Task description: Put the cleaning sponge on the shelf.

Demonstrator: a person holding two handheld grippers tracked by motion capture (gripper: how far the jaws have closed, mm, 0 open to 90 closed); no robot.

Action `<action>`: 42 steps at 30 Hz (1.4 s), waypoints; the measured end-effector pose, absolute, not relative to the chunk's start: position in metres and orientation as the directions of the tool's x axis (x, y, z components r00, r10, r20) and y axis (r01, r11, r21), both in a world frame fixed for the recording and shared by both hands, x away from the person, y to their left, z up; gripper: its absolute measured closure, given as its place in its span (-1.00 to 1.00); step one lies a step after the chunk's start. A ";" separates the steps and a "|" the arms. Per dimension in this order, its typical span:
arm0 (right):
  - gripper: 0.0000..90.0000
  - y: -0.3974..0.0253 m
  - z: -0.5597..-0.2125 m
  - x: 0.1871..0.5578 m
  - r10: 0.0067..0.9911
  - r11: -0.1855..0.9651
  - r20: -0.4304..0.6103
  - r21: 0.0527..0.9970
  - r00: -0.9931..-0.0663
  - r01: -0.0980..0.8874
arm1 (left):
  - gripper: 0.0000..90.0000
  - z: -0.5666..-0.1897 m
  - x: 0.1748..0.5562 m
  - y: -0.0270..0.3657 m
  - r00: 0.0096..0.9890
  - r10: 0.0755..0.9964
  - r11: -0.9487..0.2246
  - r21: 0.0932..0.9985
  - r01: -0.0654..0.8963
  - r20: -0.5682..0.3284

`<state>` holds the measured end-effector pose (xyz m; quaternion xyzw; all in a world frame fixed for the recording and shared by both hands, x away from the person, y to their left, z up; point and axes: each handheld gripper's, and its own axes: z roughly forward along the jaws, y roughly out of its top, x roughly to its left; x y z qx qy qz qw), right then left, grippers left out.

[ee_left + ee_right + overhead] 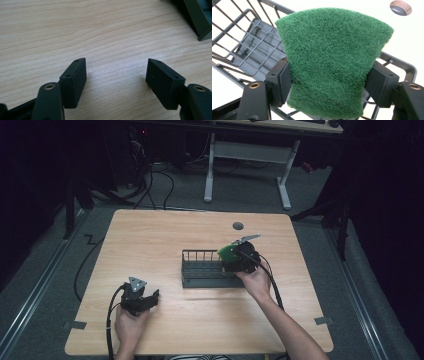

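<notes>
A green scouring pad (332,60) is pinched between the jaws of my right gripper (332,86), which is shut on it. In the high view the pad (228,251) pokes out of the right gripper (235,256) over the right end of a dark wire rack (202,270) standing mid-table. The rack's grid floor (254,55) lies below and behind the pad. My left gripper (150,296) rests near the table's front left, held by a hand. It is open, its fingers (75,80) wide apart over bare wood.
The wooden table (150,235) has a round grommet hole (238,225) at the back. A corner of the rack (200,20) lies ahead and to the right of the left gripper. Beyond the table stand a white desk frame (250,155) and floor cables.
</notes>
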<state>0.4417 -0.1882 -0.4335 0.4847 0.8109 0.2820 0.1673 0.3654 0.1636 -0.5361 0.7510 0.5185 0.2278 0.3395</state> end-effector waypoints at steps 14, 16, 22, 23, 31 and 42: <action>-0.48 -0.190 -0.437 0.441 0.880 0.375 0.001 0.612 -0.474 0.696 | -0.26 -0.536 0.365 0.164 0.358 0.934 -0.231 0.746 0.624 -0.010; -0.50 -0.191 -0.436 0.441 0.879 0.373 0.004 0.617 -0.476 0.693 | -0.26 -0.536 0.365 0.164 0.358 0.934 -0.232 0.746 0.624 -0.010; -0.52 -0.196 -0.433 0.437 0.880 0.364 0.005 0.636 -0.475 0.681 | -0.26 -0.536 0.365 0.164 0.358 0.934 -0.232 0.746 0.624 -0.010; -0.52 -0.198 -0.433 0.436 0.880 0.359 0.011 0.638 -0.475 0.681 | -0.26 -0.536 0.365 0.164 0.358 0.934 -0.232 0.746 0.624 -0.010; -0.55 -0.208 -0.429 0.432 0.880 0.332 0.034 0.668 -0.473 0.666 | -0.26 -0.536 0.365 0.164 0.358 0.934 -0.232 0.746 0.624 -0.009; -0.56 -0.244 -0.413 0.410 0.887 0.252 0.075 0.749 -0.455 0.613 | -0.26 -0.536 0.365 0.163 0.357 0.934 -0.232 0.746 0.624 -0.009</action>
